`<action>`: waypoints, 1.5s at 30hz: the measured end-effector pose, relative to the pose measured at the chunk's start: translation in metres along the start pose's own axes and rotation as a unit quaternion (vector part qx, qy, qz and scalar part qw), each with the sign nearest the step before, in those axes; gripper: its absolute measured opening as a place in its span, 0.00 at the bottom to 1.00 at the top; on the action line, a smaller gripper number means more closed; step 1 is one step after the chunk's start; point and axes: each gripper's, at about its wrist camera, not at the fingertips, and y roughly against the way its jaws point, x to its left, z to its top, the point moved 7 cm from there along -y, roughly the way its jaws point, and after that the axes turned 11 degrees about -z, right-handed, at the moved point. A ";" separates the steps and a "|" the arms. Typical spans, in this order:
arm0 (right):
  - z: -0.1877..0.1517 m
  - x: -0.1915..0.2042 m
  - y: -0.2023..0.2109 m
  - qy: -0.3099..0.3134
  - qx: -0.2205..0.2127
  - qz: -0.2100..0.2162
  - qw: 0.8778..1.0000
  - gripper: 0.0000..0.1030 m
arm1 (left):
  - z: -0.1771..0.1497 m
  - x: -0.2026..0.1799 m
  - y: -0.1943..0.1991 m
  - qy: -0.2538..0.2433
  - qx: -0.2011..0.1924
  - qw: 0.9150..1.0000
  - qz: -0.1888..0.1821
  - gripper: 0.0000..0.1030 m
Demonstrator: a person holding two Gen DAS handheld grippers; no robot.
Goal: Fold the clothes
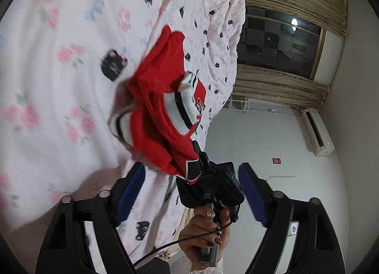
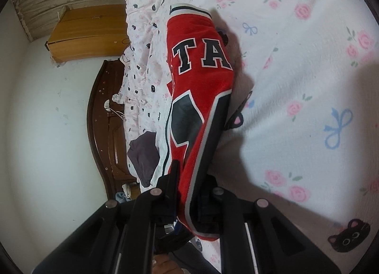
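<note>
A red jersey (image 1: 161,98) with white and black ribbed trim hangs bunched above the floral bedsheet (image 1: 59,108). My right gripper (image 1: 213,179), held by a person's hand (image 1: 208,226), grips the jersey's lower hem. My left gripper (image 1: 191,174) stands open; its blue pads (image 1: 132,191) flank the right gripper and touch no cloth. In the right wrist view the jersey (image 2: 201,79), with black letters "TA", runs away from my right gripper (image 2: 191,179), whose jaws are shut on its dark-edged hem.
A crumpled cat-print quilt (image 1: 213,25) lies along the bed's far side. Beyond it are a dark window (image 1: 279,44), curtains and an air conditioner (image 1: 317,129). A wooden headboard (image 2: 101,120), a wooden cabinet (image 2: 87,32) and a dark cloth (image 2: 144,153) show in the right wrist view.
</note>
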 end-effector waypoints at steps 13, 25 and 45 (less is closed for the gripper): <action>-0.015 -0.004 0.017 -0.003 0.008 0.000 1.000 0.12 | 0.014 0.018 -0.044 0.010 -0.041 0.998 0.040 0.79; -0.017 0.018 0.022 0.023 0.008 -0.020 0.999 0.12 | 0.049 0.008 -0.020 -0.041 -0.100 0.992 0.064 0.79; -0.025 -0.008 0.036 0.002 0.010 -0.019 1.000 0.11 | 0.039 -0.001 -0.021 -0.113 -0.060 0.987 0.102 0.36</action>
